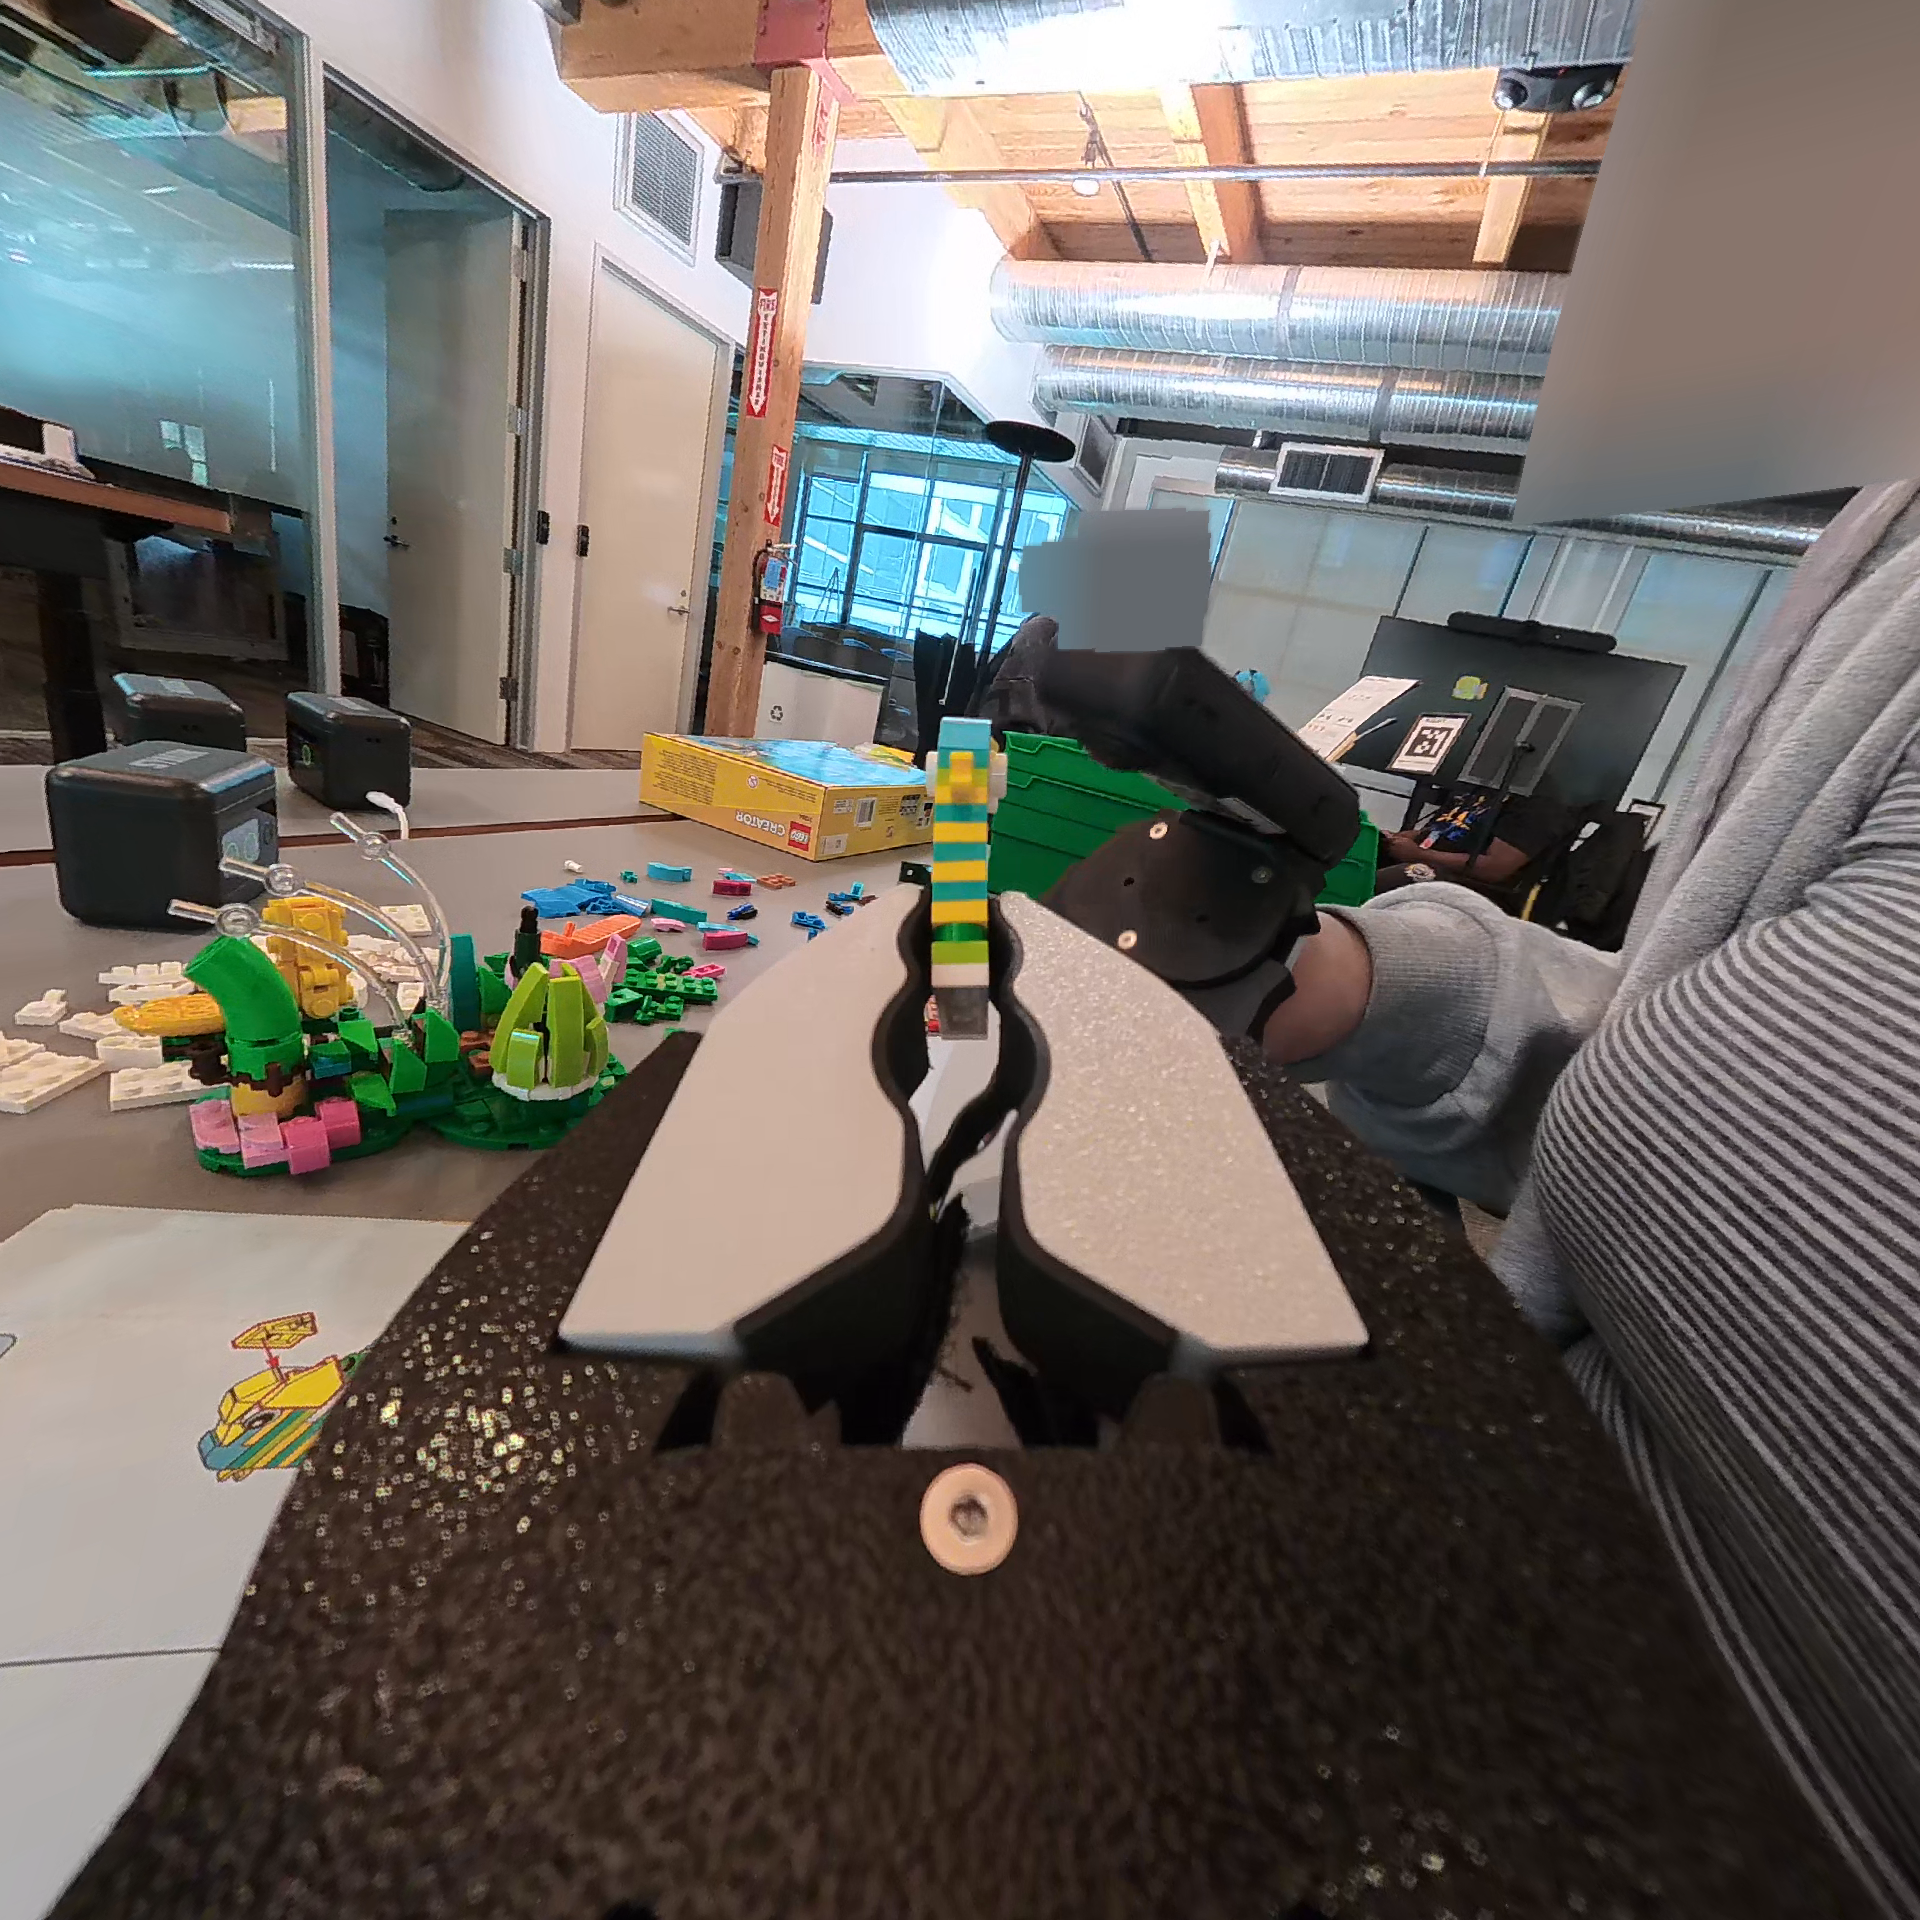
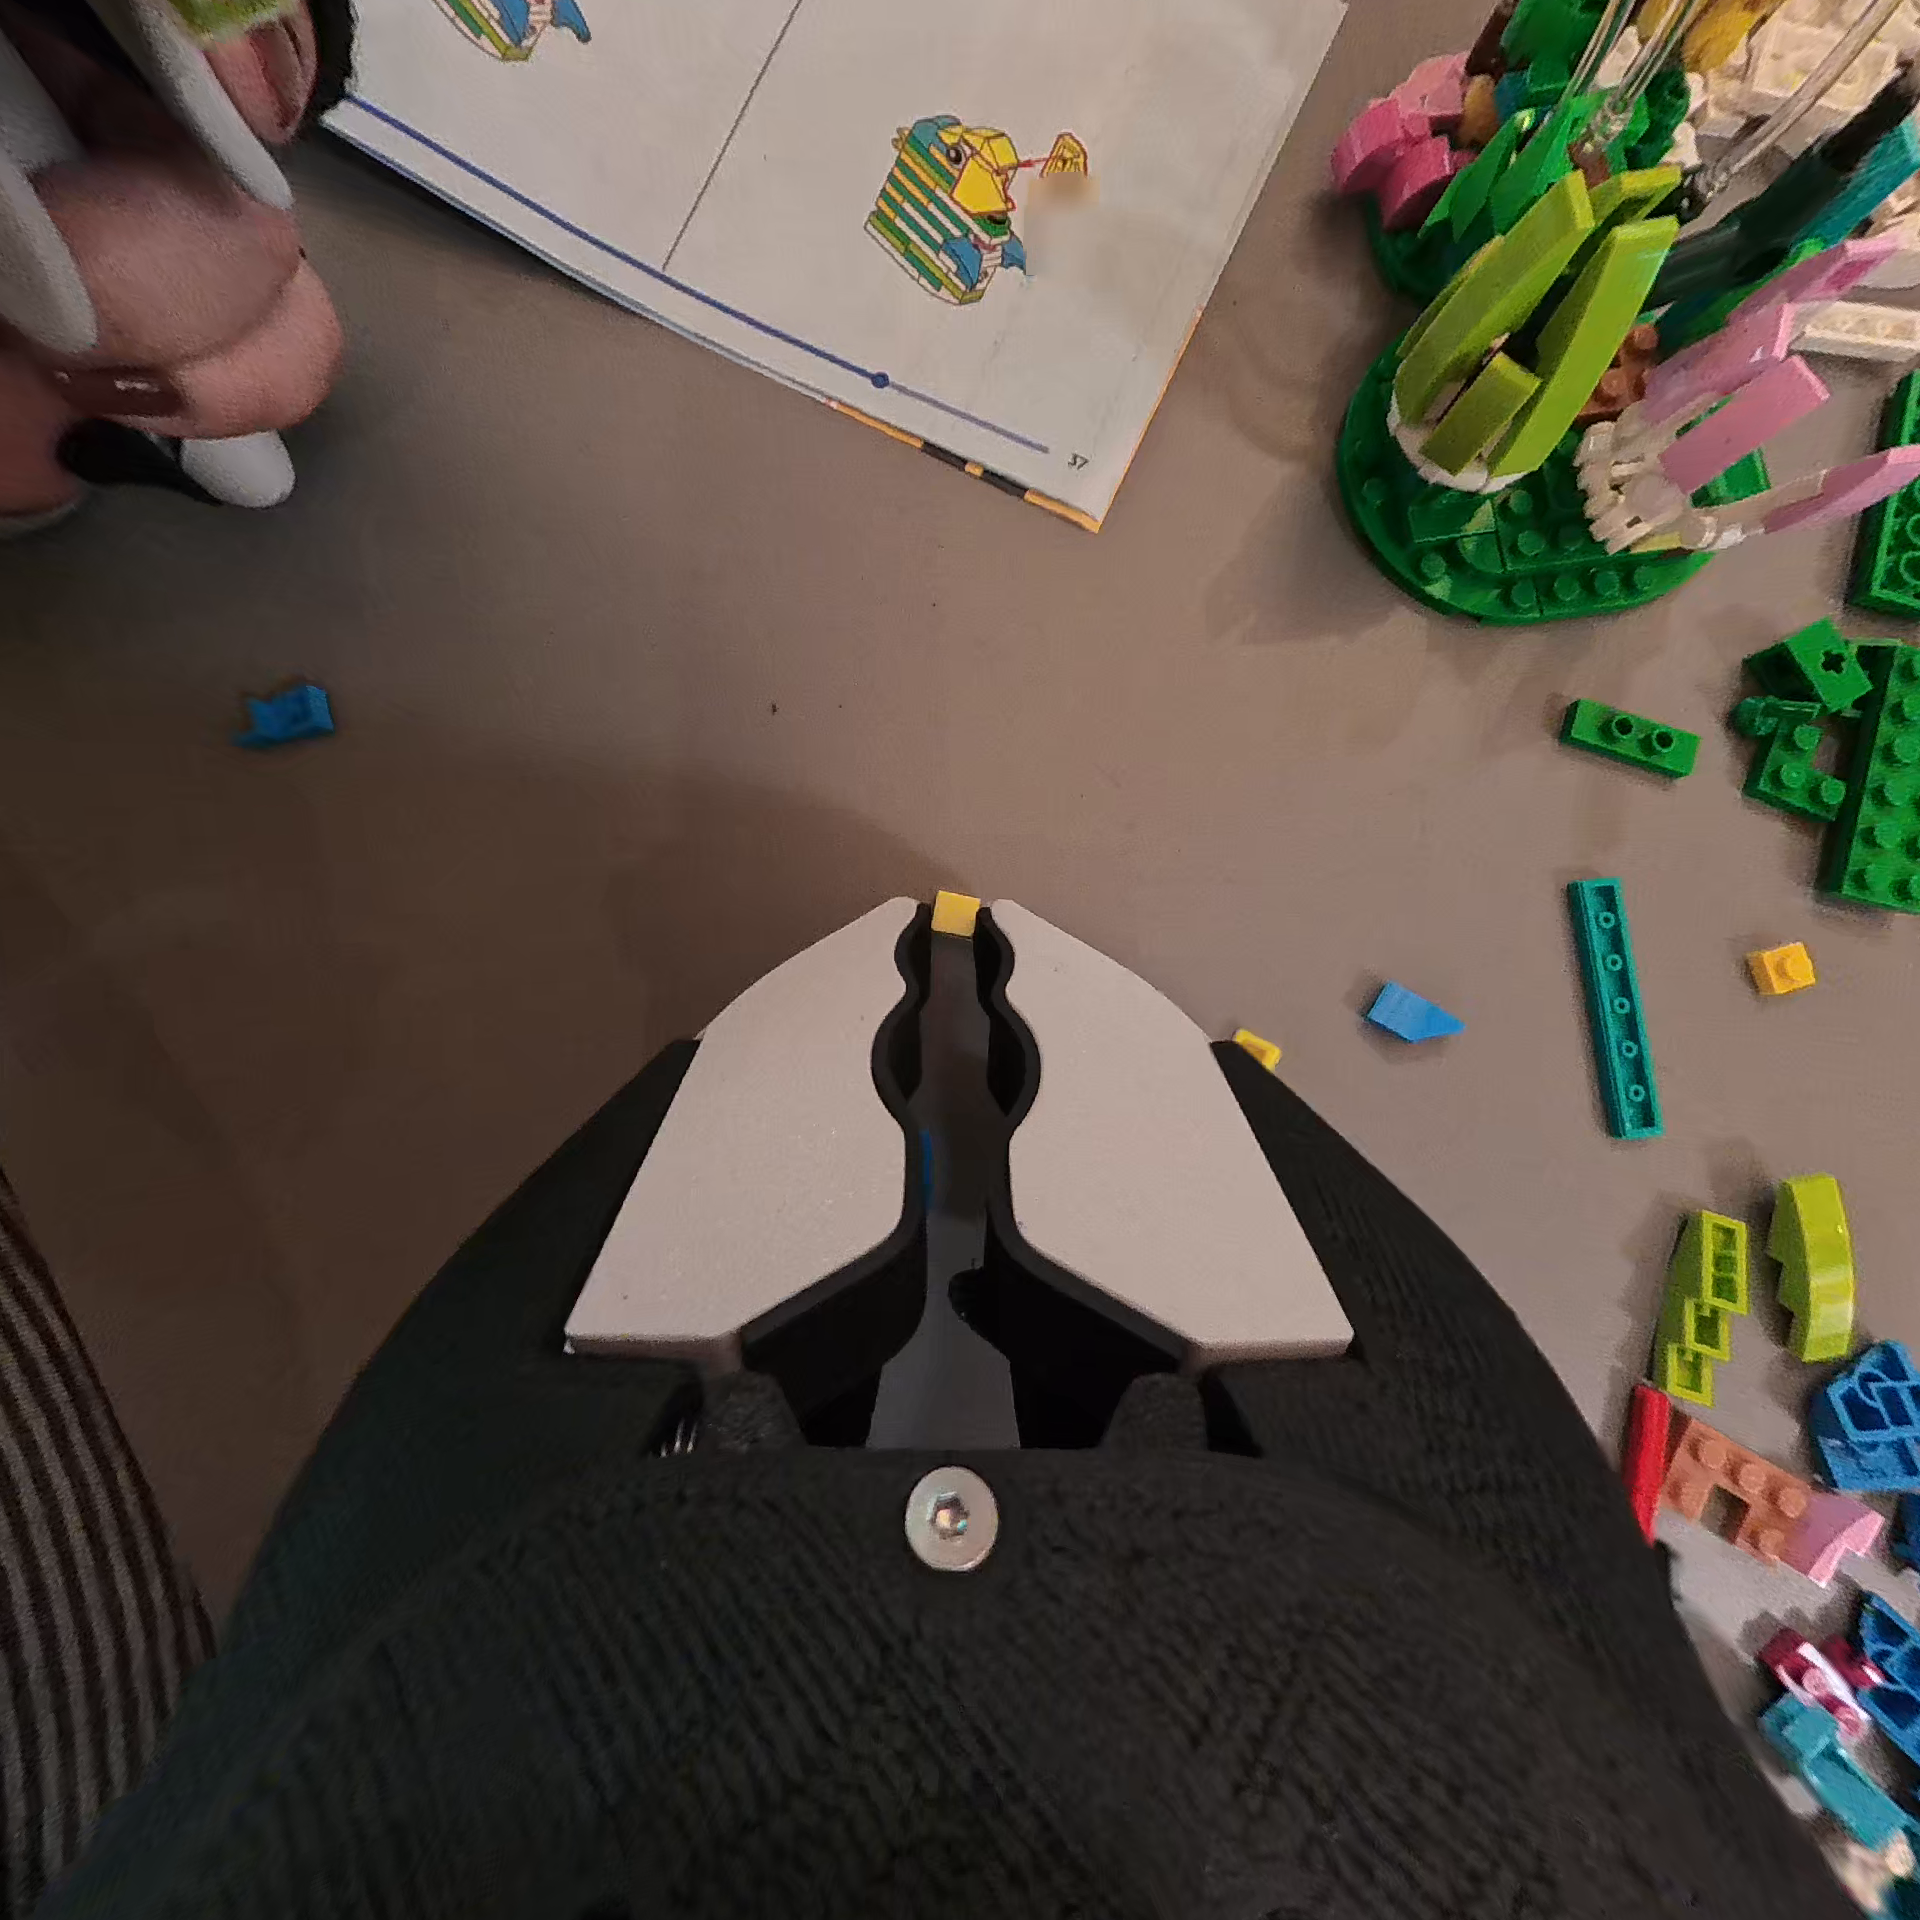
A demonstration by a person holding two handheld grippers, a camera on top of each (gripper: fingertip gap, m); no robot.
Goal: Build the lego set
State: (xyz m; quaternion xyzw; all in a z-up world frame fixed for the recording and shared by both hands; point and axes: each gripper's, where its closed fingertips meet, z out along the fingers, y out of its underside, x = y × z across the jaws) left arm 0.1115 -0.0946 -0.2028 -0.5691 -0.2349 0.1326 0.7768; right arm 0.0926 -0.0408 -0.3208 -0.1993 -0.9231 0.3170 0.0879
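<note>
At the left, the striped brick stack [image 1: 961, 852] is held upright off the table [image 1: 582, 831], pinched at its lower end by the closed tips of the left gripper [image 1: 961, 977]; it is judged light but fragile, liable to snap apart at a seam unless taken low and squarely. At the right, a tiny yellow piece [image 2: 955, 912] is clamped at the very tips of the right gripper [image 2: 955, 920] above the table, and it is judged smooth and easily flicked loose, with the instruction booklet [image 2: 831, 208] lying open beyond.

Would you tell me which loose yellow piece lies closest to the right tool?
The yellow piece touching the right tool's black body edge; the other studded one lies beyond the teal strip.
</note>
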